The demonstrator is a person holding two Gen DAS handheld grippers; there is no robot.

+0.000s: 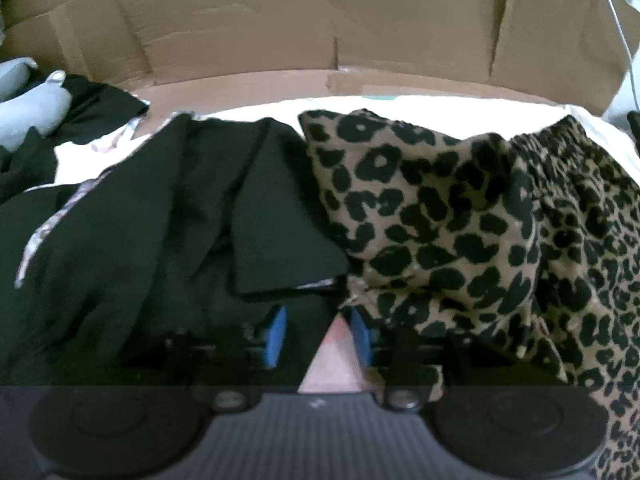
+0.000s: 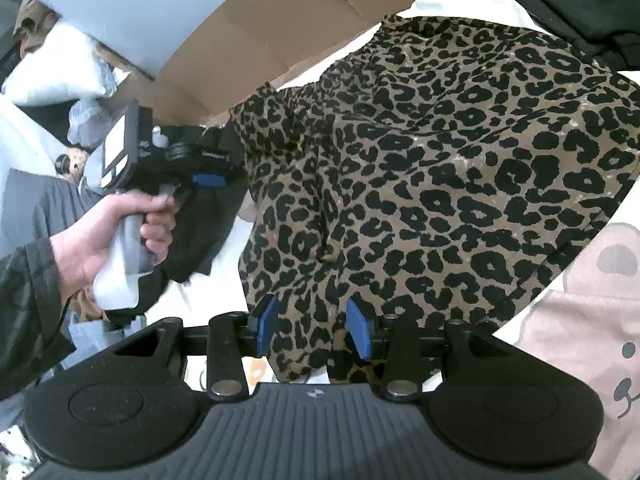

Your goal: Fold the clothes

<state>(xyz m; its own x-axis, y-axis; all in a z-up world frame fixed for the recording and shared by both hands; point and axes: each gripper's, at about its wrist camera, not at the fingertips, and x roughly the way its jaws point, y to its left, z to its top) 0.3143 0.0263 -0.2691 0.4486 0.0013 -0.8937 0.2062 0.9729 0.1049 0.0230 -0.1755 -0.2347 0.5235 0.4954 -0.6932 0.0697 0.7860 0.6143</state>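
A leopard-print garment with a gathered elastic waistband lies crumpled on a white sheet, and it fills the right wrist view. A black garment lies left of it, one corner overlapping the print. My left gripper points down at the seam between the two, jaws apart. Only bare pink surface and dark cloth show in the gap. In the right wrist view a hand holds that left gripper at the print's left edge. My right gripper stands open over the print's near hem, with cloth lying between the pads.
A cardboard wall runs along the back. Grey stuffed shapes and more black cloth sit far left. A pink cloth with a bear face lies at the right, and dark clothes are piled at the upper right.
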